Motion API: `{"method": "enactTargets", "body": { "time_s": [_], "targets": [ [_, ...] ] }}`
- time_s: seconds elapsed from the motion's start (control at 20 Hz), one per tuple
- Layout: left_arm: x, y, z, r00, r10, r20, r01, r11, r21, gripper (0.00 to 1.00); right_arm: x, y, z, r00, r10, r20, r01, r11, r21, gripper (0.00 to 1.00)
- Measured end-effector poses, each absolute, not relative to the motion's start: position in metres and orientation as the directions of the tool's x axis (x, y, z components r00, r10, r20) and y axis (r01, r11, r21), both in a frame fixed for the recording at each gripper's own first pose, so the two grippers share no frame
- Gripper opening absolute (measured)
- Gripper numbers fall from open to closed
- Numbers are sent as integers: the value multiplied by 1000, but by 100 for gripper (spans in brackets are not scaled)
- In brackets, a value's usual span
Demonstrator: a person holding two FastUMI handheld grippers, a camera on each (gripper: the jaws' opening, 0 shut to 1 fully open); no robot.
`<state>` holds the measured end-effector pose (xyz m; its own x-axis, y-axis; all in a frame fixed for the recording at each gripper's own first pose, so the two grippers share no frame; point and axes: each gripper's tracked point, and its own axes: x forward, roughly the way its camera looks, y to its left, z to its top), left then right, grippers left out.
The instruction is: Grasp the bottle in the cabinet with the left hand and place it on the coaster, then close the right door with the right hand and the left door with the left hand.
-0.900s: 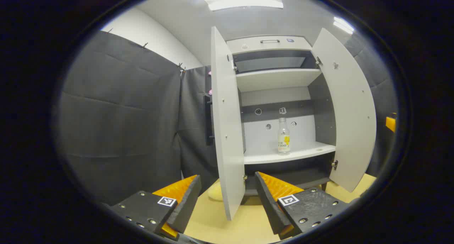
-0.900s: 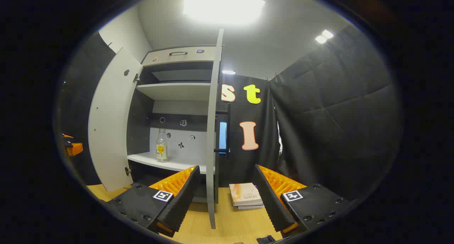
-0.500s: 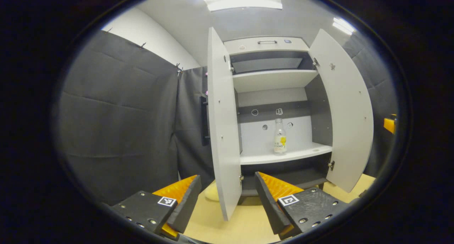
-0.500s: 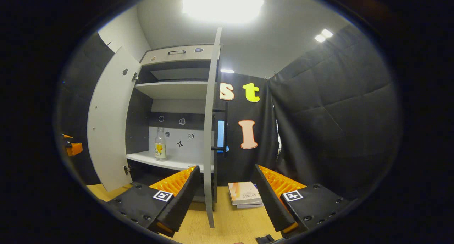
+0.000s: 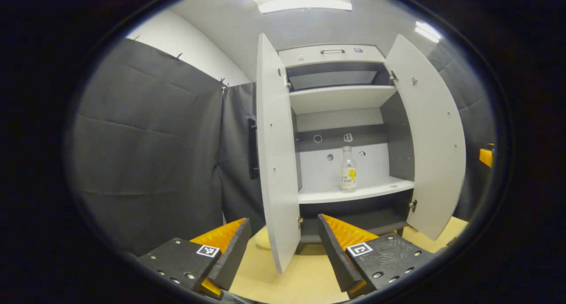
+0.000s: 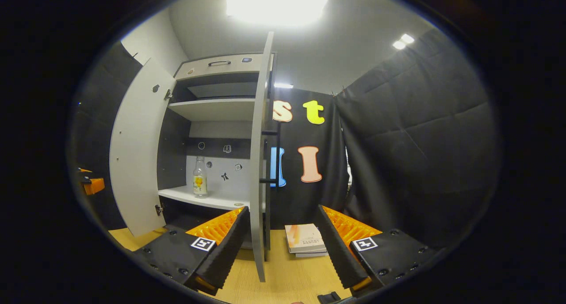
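The bottle [image 5: 348,174] stands upright on the lower shelf [image 5: 353,193] inside the cabinet [image 5: 338,100], between its two wide-open doors. Both the left claw [image 5: 283,246] and right claw [image 6: 283,242] hang well short of the cabinet above the surface [image 6: 292,275], fingers apart and empty.

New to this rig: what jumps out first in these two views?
The white cabinet with both doors swung wide, left door edge-on in the left gripper view. A lone bottle stands upright on its lower shelf. Both tongs, left and right, are open and empty, well short of it.
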<state>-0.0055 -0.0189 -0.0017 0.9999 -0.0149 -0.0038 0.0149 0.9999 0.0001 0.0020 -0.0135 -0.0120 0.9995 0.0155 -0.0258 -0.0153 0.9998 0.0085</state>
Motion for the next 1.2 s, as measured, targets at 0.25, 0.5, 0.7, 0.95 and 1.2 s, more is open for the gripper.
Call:
{"method": "enactTargets", "body": {
  "time_s": [0.25,0.5,0.7,0.95,1.2],
  "targets": [
    [-3,-34,0,1000,-22,1,22,1000,9,89,3,-22,-18,999,28,-28,-28,1000,-5,96],
    [2,-59,10,999,-45,4,45,999,-20,89,7,-39,-30,998,46,-45,-45,999,8,96],
    [10,-72,19,999,-46,16,46,998,-43,89,7,-56,-41,997,55,-45,-54,998,13,97],
    [28,-85,36,998,-63,32,64,996,-54,89,12,-66,-48,996,53,-70,-51,998,27,96],
    [67,-109,44,992,-118,34,119,992,-38,88,19,-67,-51,996,35,-77,-32,999,38,96]
  ]
}}
